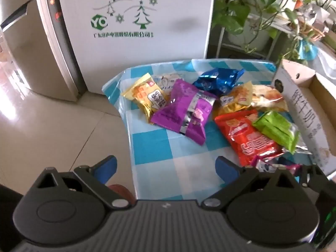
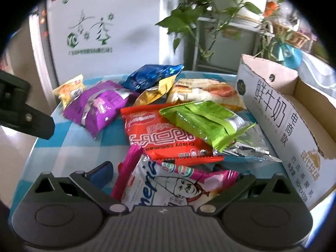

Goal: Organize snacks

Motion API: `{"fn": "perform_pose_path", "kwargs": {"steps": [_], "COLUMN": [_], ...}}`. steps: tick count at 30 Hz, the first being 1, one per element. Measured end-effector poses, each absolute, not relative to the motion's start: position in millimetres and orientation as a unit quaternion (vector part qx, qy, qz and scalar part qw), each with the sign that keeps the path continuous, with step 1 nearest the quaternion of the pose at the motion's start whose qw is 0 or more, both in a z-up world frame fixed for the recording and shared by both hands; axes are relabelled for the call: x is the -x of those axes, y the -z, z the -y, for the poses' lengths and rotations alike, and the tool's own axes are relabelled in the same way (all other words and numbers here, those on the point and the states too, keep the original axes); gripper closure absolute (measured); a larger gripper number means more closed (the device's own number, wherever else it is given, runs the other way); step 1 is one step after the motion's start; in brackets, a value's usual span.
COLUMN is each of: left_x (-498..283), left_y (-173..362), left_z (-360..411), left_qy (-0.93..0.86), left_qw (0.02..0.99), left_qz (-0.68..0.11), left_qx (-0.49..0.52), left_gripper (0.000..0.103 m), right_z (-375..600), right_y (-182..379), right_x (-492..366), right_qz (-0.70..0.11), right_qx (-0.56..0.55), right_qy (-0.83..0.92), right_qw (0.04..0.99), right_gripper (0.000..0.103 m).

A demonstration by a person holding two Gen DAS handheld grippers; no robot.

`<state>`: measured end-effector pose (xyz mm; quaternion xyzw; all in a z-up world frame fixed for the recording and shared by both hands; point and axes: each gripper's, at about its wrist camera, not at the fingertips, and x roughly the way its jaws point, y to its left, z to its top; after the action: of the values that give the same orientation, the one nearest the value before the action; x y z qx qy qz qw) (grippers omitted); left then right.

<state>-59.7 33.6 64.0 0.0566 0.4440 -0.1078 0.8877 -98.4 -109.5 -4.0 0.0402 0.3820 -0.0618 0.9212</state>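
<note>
Nothing looks sorted yet: the cardboard box (image 2: 273, 113) shows empty, every snack packet (image 2: 163, 134) left of it; left gripper (image 1: 166, 163) and right gripper (image 2: 166, 174) gape, holding nothing.

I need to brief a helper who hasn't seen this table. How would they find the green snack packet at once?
Start at the open cardboard milk box on the right of the blue-checked tablecloth. Right beside its printed wall lies the green packet, overlapping the red packet with a silver wrapper beneath. It is the only lime-green one.
</note>
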Motion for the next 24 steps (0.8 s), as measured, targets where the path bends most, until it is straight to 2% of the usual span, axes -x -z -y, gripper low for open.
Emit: {"fn": "perform_pose_path", "kwargs": {"steps": [4,11,15,24], "left_x": [68.6,70.5,63.2,28.1], "left_y": [-76.7,-102.2,-120.7,-127.9], "left_z": [-36.2,-38.2,-36.2,-25.3], "left_qy": [0.113,0.113,0.111,0.096], "left_qw": [0.892,0.900,0.906,0.905], "left_qz": [-0.434,-0.417,-0.400,-0.397], "left_qx": [-0.054,-0.060,-0.080,-0.119], "left_gripper": [0.003,0.003,0.003,0.003], "right_z": [116.6,125.5,129.7,151.4], "right_y": [-3.2,-42.7,-62.8,-83.1], "right_x": [99.6,107.8,107.9,82.7], "right_qz": [-0.405,-0.383,-0.370,-0.434], "right_qx": [-0.032,-0.025,-0.059,-0.067], "right_qy": [0.029,0.028,0.024,0.063], "right_qw": [0.913,0.923,0.927,0.896], "right_gripper": [0.000,0.000,0.000,0.000]}}
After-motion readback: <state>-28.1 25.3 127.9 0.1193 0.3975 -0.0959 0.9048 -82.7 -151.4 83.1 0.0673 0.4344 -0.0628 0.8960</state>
